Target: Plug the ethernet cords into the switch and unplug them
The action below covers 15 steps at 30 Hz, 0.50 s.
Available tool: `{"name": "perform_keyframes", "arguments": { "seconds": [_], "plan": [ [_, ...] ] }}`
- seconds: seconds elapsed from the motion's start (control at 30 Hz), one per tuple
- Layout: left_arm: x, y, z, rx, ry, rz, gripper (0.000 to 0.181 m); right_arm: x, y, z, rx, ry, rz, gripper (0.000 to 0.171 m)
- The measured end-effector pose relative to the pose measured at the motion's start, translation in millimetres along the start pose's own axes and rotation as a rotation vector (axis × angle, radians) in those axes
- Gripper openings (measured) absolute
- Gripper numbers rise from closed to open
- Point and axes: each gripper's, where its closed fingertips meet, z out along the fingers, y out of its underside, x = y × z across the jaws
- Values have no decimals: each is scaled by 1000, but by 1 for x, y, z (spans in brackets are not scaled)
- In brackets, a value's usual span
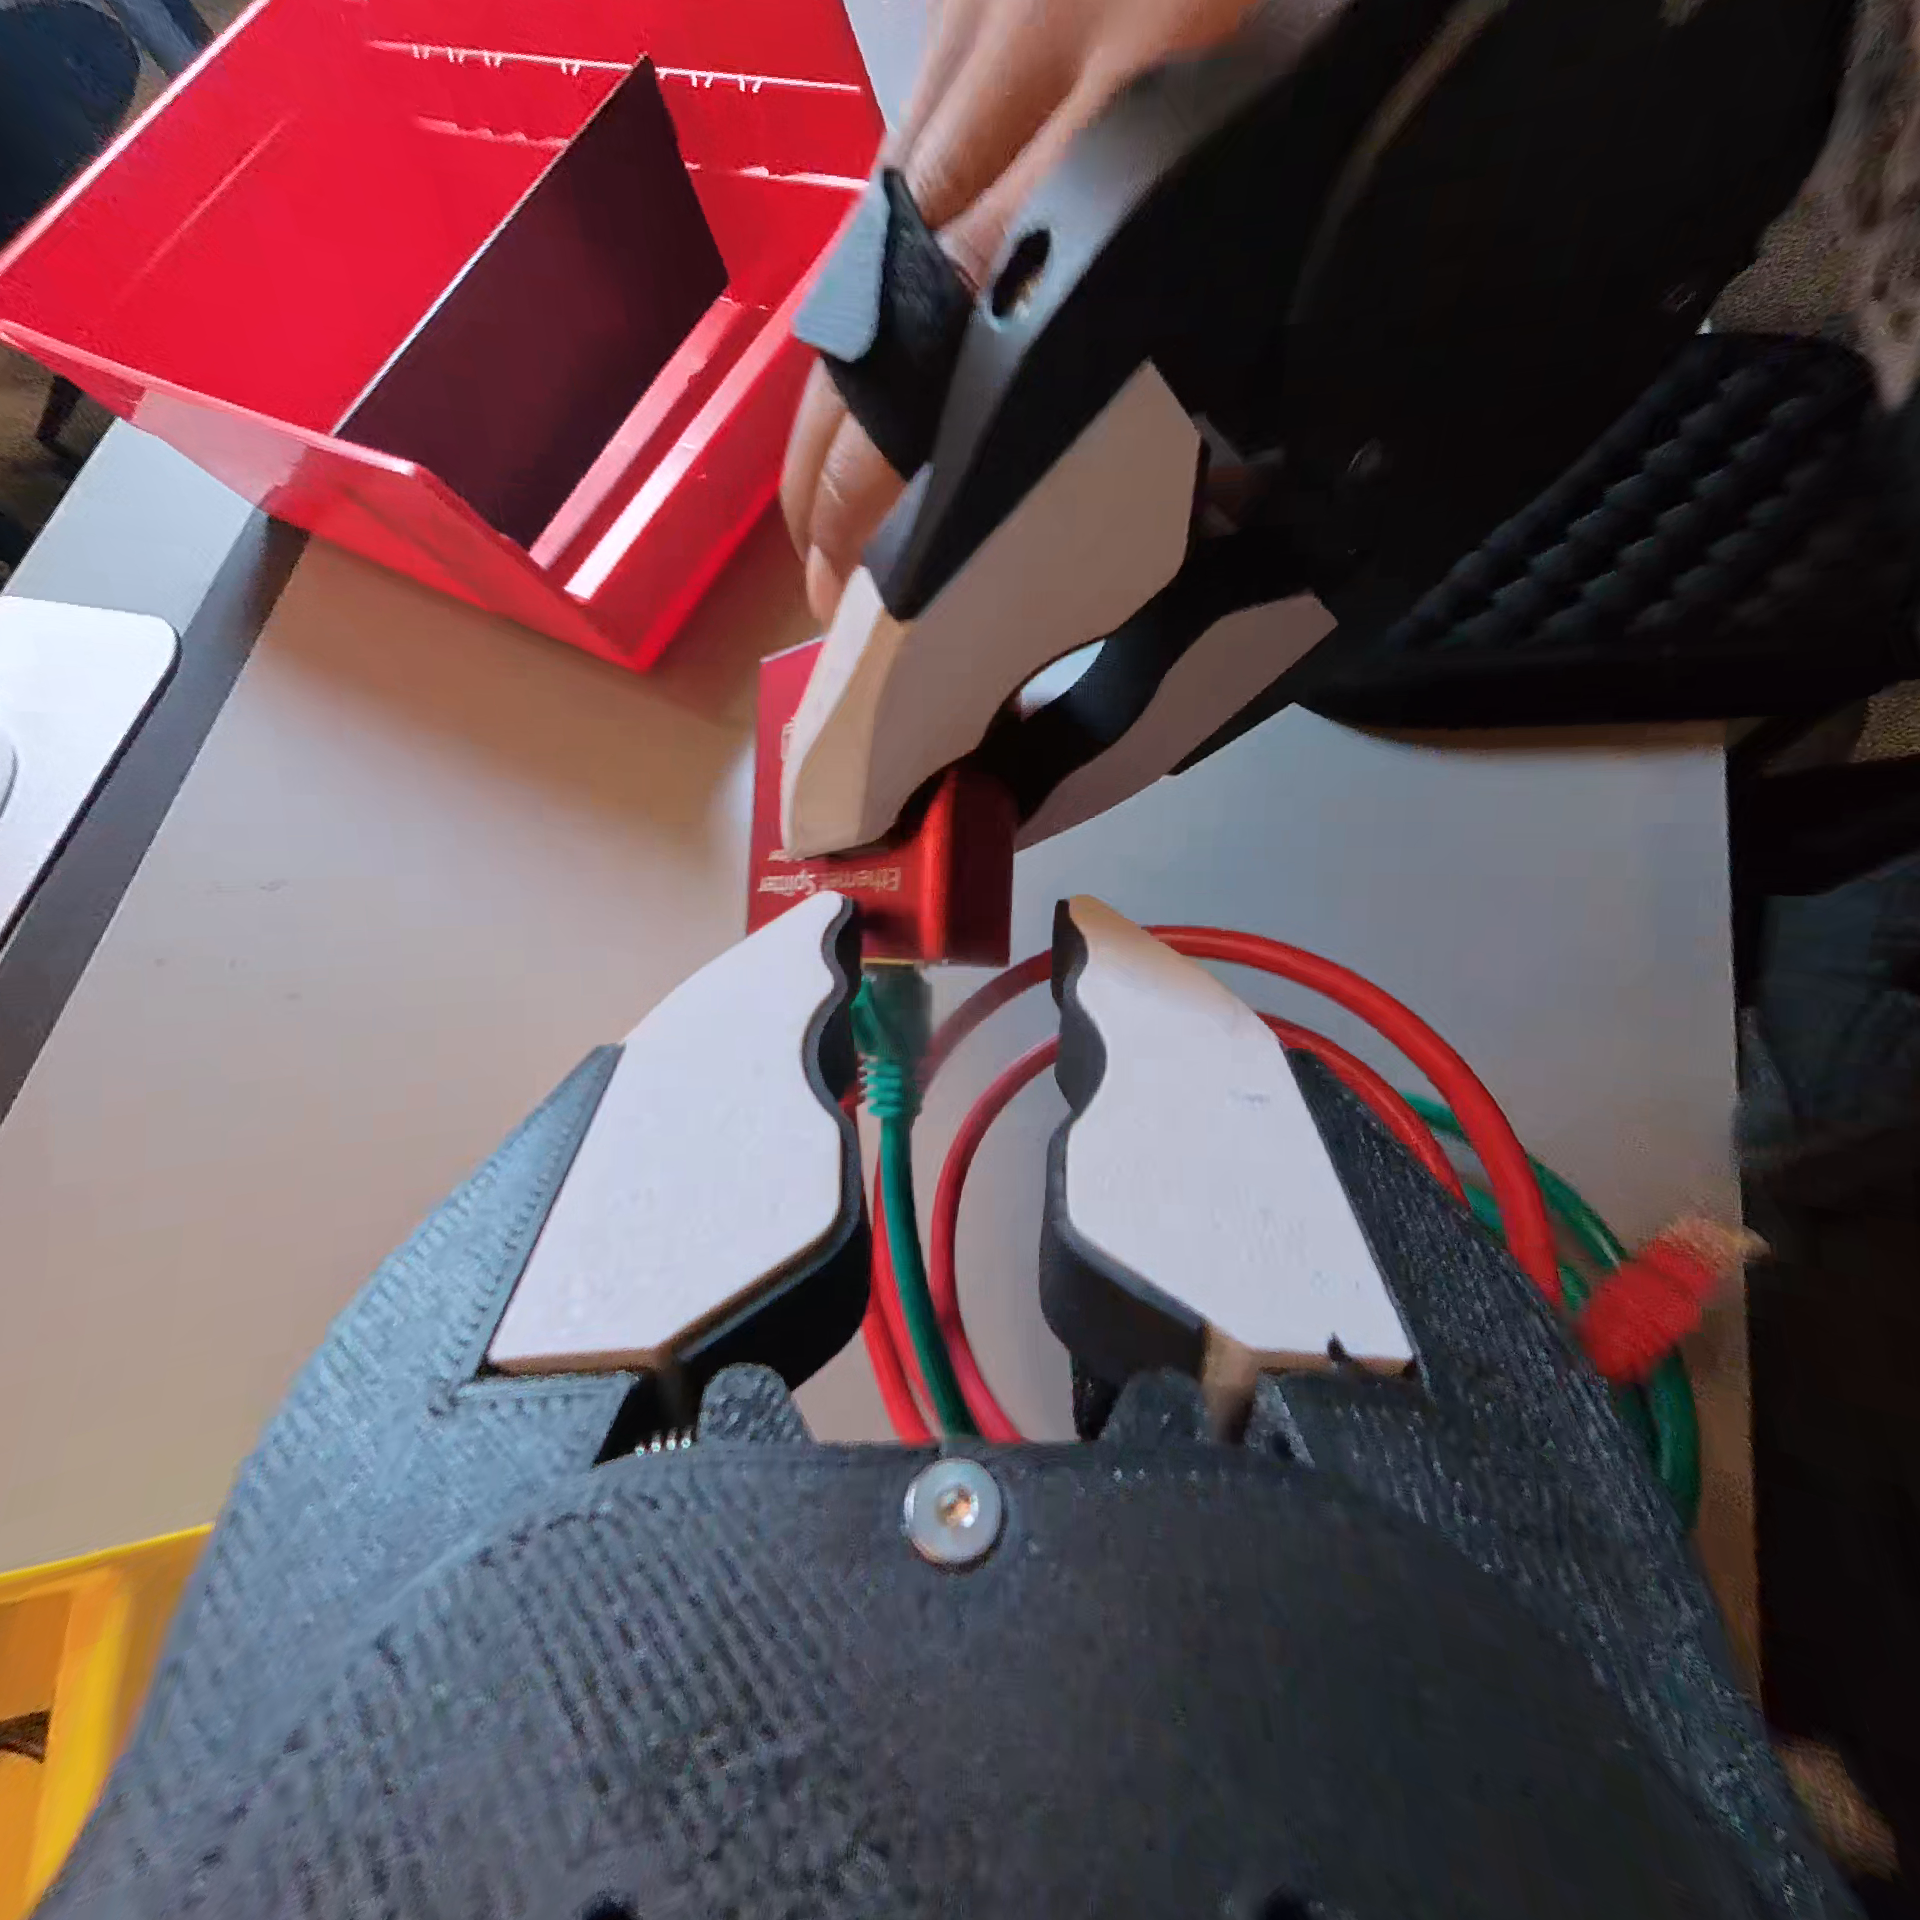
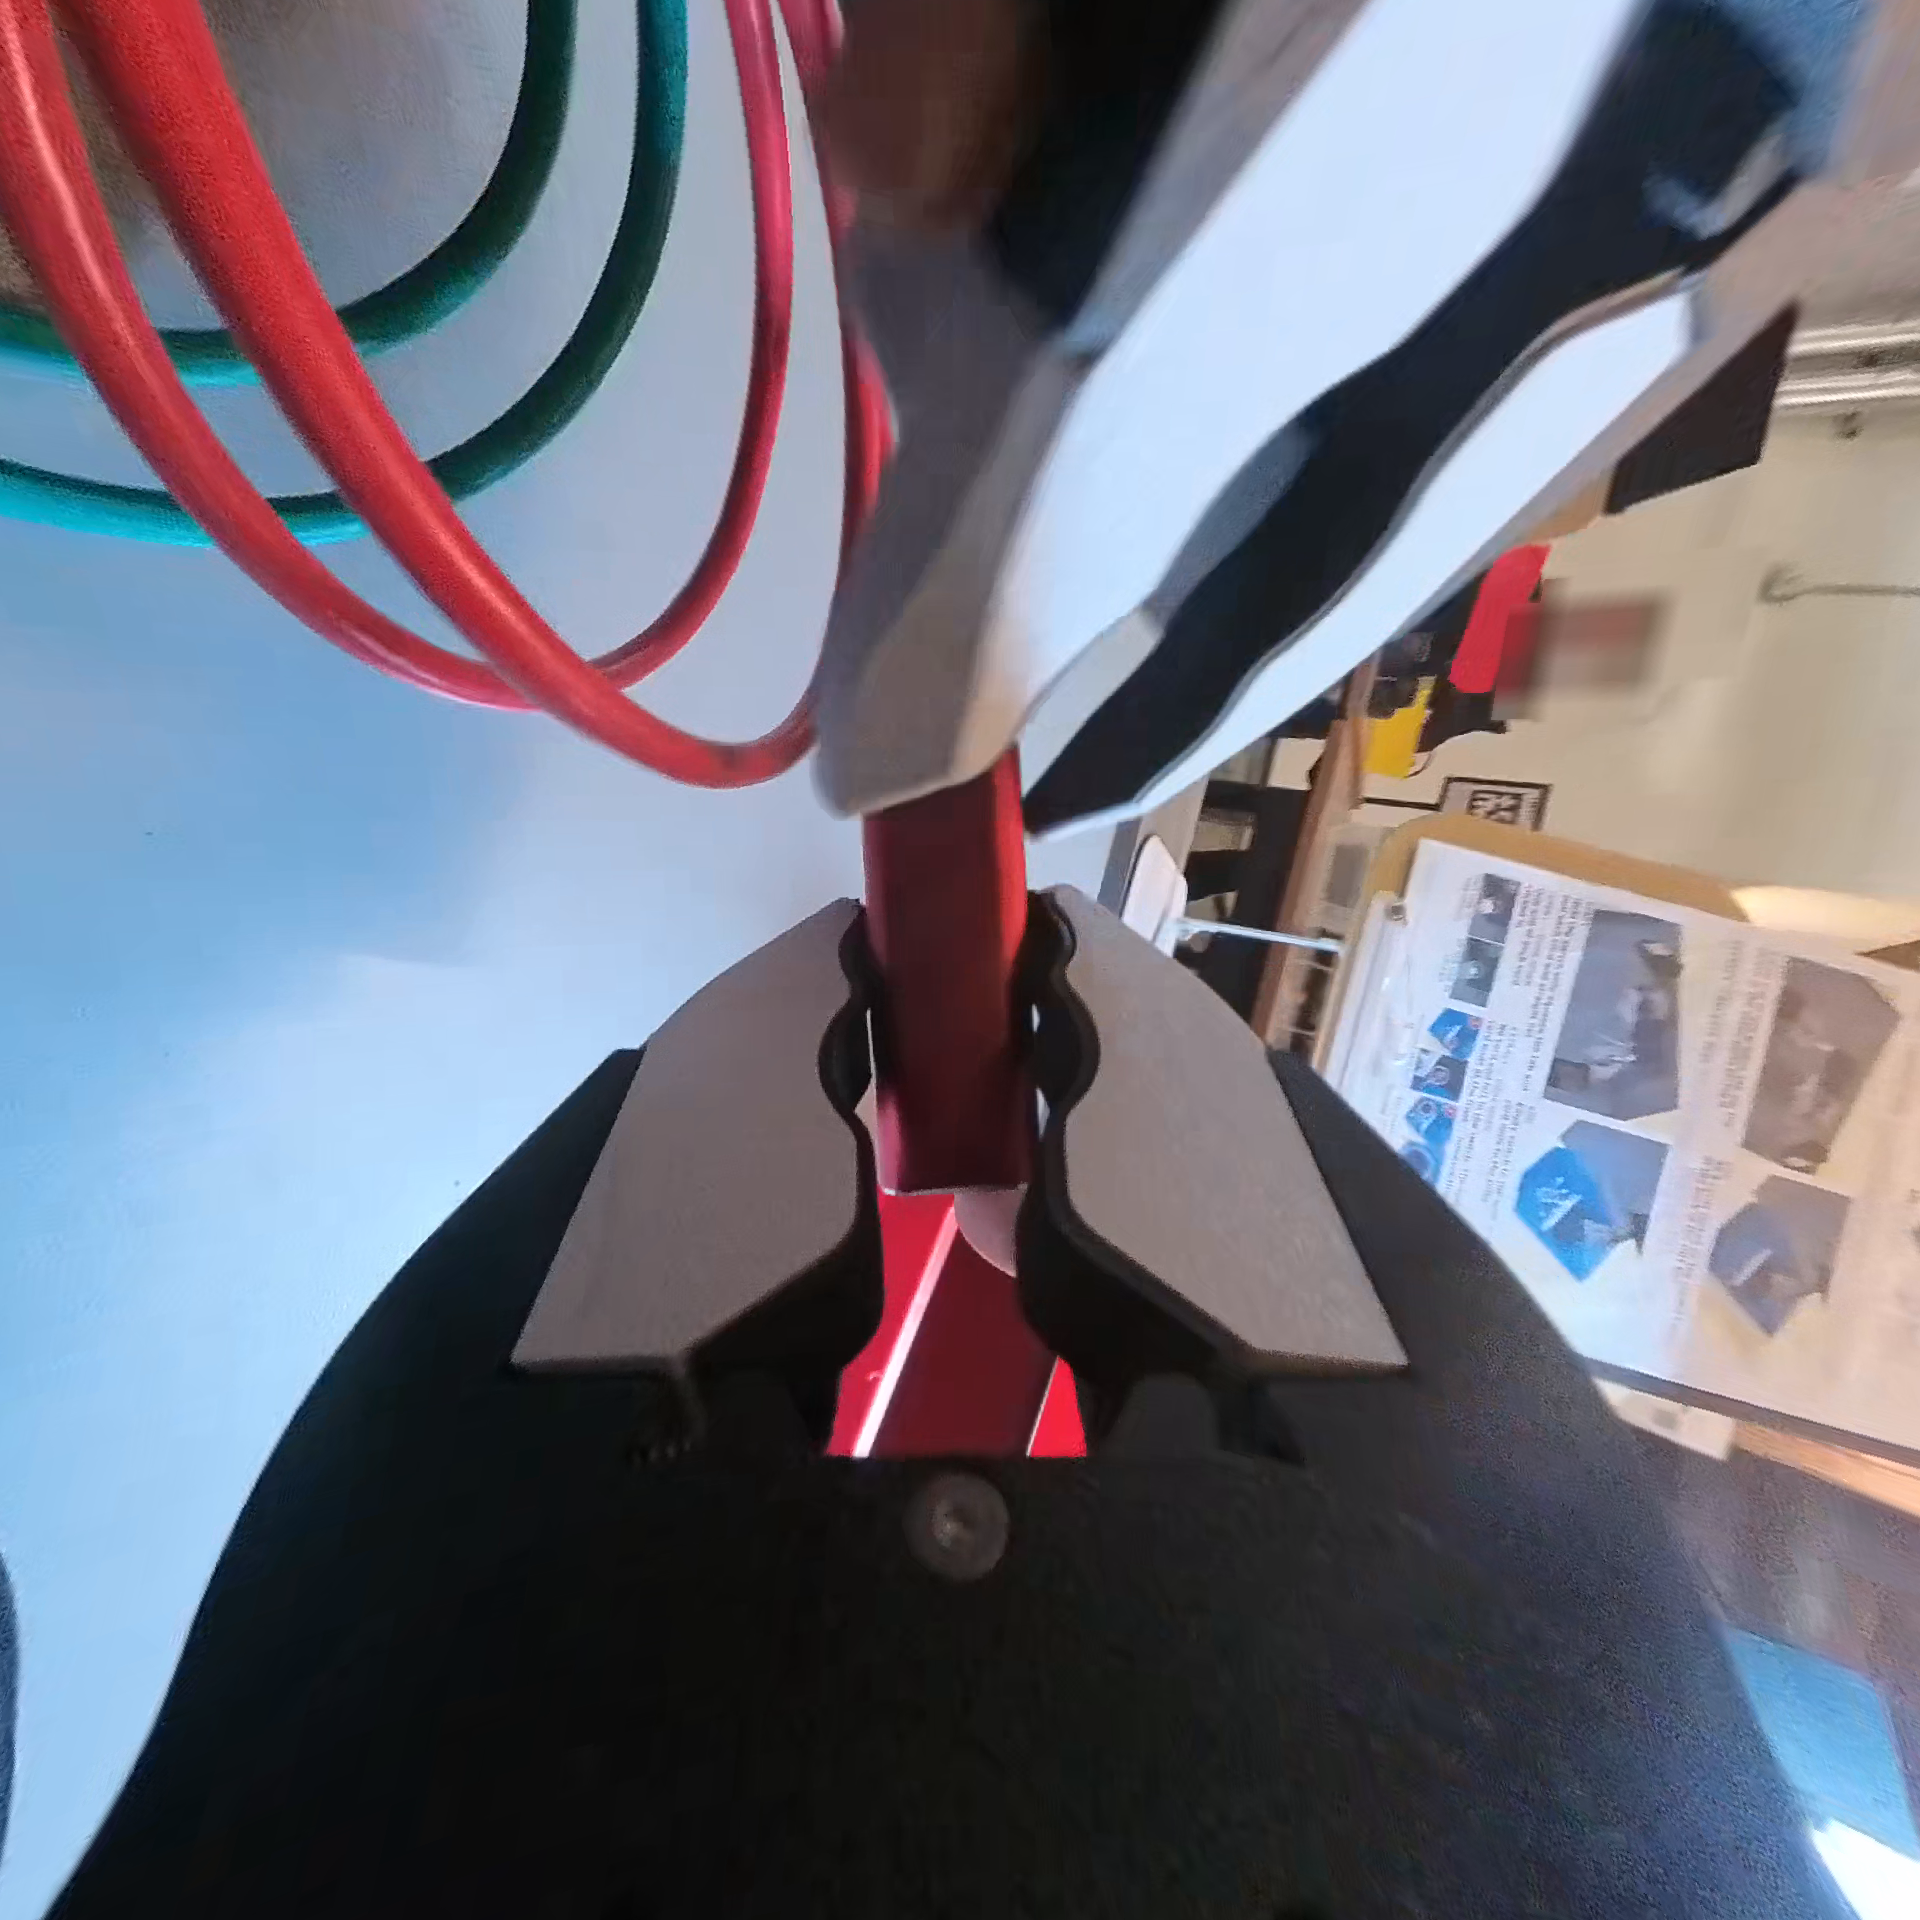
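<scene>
Red anodised metal sits clamped in my right gripper [image 2: 951,1029]: the ethernet switch [image 1: 940,878], held across its narrow body just above the bench [image 1: 416,883], its port face turned toward my left gripper [image 1: 951,935]; the left jaws stand wide apart and hold nothing; between them, close to the left-hand finger, lies the green ethernet cord's plug [image 1: 885,1023], which looks seated in the switch; the plug's long axis runs straight back along my left fingers, so I judge a pull would go directly toward me, in line with the port; the left gripper is the nearer one to that plug; the red ethernet cord [image 1: 1382,997] loops loose on the bench, its plug [image 1: 1652,1304] free and well off to the right; a red bin [image 1: 312,312] stands beyond.
</scene>
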Motion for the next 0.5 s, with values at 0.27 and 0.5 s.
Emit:
{"name": "perform_keyframes", "arguments": {
  "seconds": [0.27, 0.5],
  "plan": [
    [-29, 4, 12, -102, -288, 305, 32, 19, -8, -12, 25, -130, 128, 27],
    [-43, -15, -15, 187, -204, 213, 27, 69, -1, -40, 204, 21, 431, 40]
  ]
}}
